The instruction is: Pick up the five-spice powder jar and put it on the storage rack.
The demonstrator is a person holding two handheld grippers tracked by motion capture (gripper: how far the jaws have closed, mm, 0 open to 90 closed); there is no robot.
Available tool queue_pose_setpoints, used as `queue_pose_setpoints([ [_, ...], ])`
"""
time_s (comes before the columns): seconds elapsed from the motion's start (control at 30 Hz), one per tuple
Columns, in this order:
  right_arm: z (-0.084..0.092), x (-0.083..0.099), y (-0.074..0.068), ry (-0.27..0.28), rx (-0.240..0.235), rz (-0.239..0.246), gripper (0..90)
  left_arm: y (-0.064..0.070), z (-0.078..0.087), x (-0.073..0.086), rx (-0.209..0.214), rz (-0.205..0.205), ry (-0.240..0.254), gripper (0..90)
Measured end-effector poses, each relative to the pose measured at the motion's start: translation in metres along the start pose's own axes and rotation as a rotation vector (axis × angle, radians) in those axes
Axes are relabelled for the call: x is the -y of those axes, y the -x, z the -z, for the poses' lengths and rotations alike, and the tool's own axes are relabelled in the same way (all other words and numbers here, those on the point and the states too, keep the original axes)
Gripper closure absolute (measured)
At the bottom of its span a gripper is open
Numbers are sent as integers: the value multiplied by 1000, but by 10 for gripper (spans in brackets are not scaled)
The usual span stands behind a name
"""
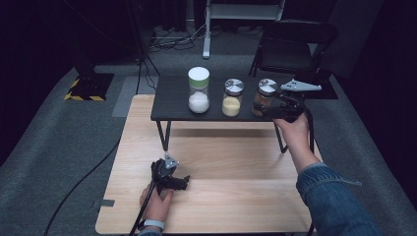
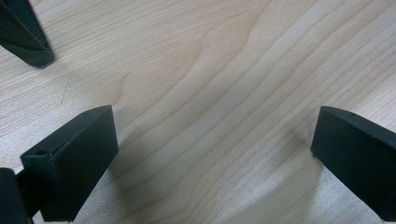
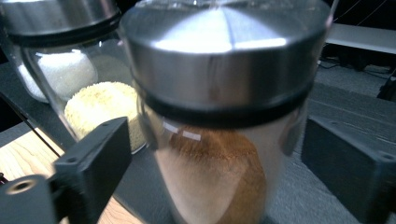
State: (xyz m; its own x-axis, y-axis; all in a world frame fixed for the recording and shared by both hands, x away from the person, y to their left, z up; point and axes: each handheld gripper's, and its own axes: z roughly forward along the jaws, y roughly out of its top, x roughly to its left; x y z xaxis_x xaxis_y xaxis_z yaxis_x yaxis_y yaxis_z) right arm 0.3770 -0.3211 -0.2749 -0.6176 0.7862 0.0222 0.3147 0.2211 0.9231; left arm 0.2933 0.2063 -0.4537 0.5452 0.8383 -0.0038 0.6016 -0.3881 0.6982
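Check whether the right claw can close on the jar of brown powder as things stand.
Probably yes: the right claw already straddles the jar of brown powder, jaws apart on either side with a small gap each. The yellow-powder jar beside it seems clear of the left jaw.

On the dark raised shelf (image 1: 172, 105) at the wooden table's (image 1: 231, 191) twelve o'clock edge, three jars stand in a row: white-lidded jar (image 1: 198, 90) at nine o'clock, steel-lidded yellow-powder jar (image 1: 232, 97) centre, steel-lidded brown-powder jar (image 1: 264, 97) at three o'clock.

A black shelf (image 1: 172, 101) on the wooden table (image 1: 231, 196) carries three jars.
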Motion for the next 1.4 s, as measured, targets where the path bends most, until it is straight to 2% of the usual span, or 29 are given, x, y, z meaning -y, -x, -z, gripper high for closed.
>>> queue_pose_setpoints([
  [0.1,5,4,-3,0,17,-1,21,0,0,0,0,1,0,4],
  [0.2,14,11,-3,11,21,-29,4,-1,0,-1,1,1,-1,4],
  [0.57,44,30,-9,29,18,35,4,-1,0,-1,1,2,-1,4],
  [1.0,76,52,-8,53,11,39,3,-1,-1,-1,1,2,0,4],
  [1.4,91,73,-9,68,33,37,4,-1,-1,-1,0,4,-1,4],
])
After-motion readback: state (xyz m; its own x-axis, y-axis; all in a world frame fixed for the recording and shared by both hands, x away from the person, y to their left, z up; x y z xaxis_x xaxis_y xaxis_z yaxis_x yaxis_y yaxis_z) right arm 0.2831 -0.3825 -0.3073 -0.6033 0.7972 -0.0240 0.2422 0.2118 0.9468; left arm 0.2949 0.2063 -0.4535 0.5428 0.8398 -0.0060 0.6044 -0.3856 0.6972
